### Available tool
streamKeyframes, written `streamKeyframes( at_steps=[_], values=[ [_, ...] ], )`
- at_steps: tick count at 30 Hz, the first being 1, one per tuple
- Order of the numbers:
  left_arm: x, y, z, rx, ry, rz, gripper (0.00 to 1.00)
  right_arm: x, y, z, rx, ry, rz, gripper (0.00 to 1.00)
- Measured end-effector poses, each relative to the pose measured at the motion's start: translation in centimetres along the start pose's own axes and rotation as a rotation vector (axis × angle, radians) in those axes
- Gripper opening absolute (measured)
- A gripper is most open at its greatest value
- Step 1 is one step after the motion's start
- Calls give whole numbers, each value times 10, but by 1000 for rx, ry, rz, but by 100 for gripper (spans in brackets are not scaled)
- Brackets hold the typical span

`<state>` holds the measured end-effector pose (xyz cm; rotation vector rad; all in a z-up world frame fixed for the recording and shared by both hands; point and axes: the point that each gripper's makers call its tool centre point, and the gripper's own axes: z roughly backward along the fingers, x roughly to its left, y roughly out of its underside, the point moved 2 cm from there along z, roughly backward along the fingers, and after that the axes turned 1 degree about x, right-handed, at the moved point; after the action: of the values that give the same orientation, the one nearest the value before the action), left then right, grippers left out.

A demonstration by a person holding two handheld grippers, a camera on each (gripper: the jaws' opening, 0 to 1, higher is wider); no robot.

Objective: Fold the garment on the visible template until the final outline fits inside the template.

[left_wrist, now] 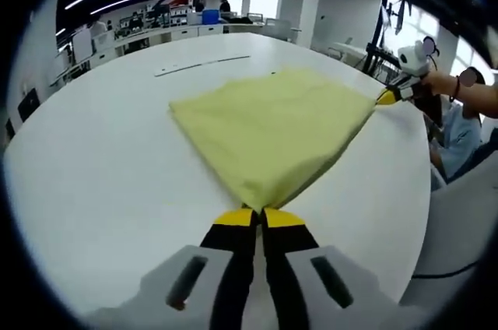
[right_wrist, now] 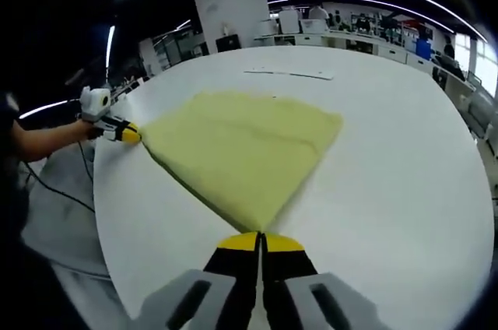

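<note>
Nearest, the left gripper (left_wrist: 262,213) has its yellow-tipped fingers clenched on one corner of the garment (left_wrist: 272,124), and the right gripper (right_wrist: 260,238) pinches the other. The soft, matte yellow cloth lies on the smooth white bench (left_wrist: 101,159), apparently already doubled. Further folds seem left, judging by its spread. A thin strip (left_wrist: 202,64) lies beyond.

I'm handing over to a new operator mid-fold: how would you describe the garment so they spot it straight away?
Look at the big white table. In its middle lies the garment, a flat pale yellow cloth, pulled taut between the left gripper and the right gripper, each shut on a corner. It is the only coloured thing on the table; beyond it lies just a thin white strip.
</note>
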<state>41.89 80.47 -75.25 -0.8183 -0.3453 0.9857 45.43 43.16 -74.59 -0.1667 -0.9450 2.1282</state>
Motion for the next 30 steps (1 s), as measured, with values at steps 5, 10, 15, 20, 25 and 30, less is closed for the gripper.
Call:
streamKeyframes(
  at_steps=[5,10,15,20,25,30],
  values=[
    [-7,4,4,-4,6,9,0,3,5,6,0,0,-4,0],
    [-15,10,7,-17,13,39,0,2,9,9,-4,-2,-23,0],
    [-17,11,9,-23,10,45,0,5,12,12,0,-7,-24,0],
    [-16,11,10,-28,4,43,0,7,13,12,0,-9,-23,0],
    [-11,12,12,-29,-24,71,2,8,14,10,4,-6,-41,0],
    [-1,13,18,-53,-73,123,19,8,14,8,4,2,-61,0]
  ],
)
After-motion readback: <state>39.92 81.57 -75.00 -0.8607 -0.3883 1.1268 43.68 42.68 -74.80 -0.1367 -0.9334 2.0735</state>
